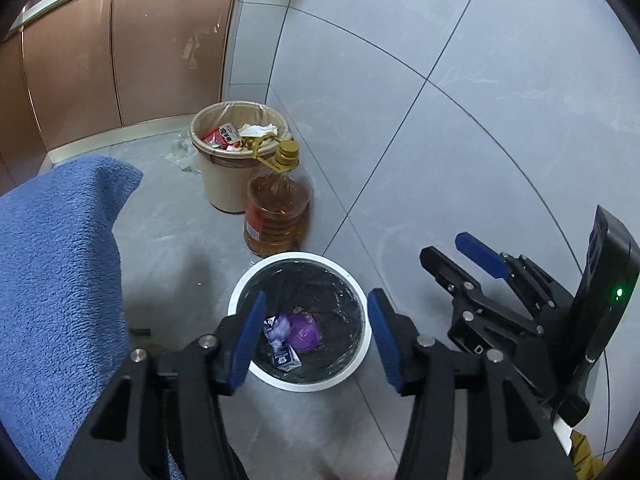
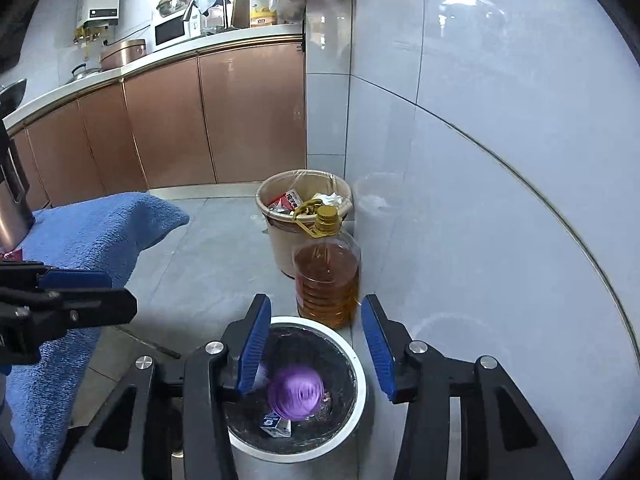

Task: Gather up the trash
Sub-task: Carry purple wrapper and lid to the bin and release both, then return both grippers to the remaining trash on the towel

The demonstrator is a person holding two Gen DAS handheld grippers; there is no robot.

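A white-rimmed bin with a black liner (image 1: 362, 336) (image 2: 358, 380) stands on the floor below both grippers. Inside lie a purple cup-like piece (image 1: 305, 331) and a small blue-and-white carton (image 1: 285, 358) (image 2: 276, 427). In the right wrist view the purple piece (image 2: 296, 391) is blurred, in the air inside the bin's mouth. My left gripper (image 1: 316, 338) is open and empty above the bin. My right gripper (image 2: 316, 350) is open and empty above it too, and also shows in the left wrist view (image 1: 452, 256).
A beige bin (image 1: 224, 184) (image 2: 280, 240) full of trash stands by the tiled wall, with a bottle of amber oil (image 1: 278, 216) (image 2: 326, 280) in front. A blue towel (image 1: 56, 280) (image 2: 92, 232) covers something at the left. Brown cabinets (image 2: 172, 120) run behind.
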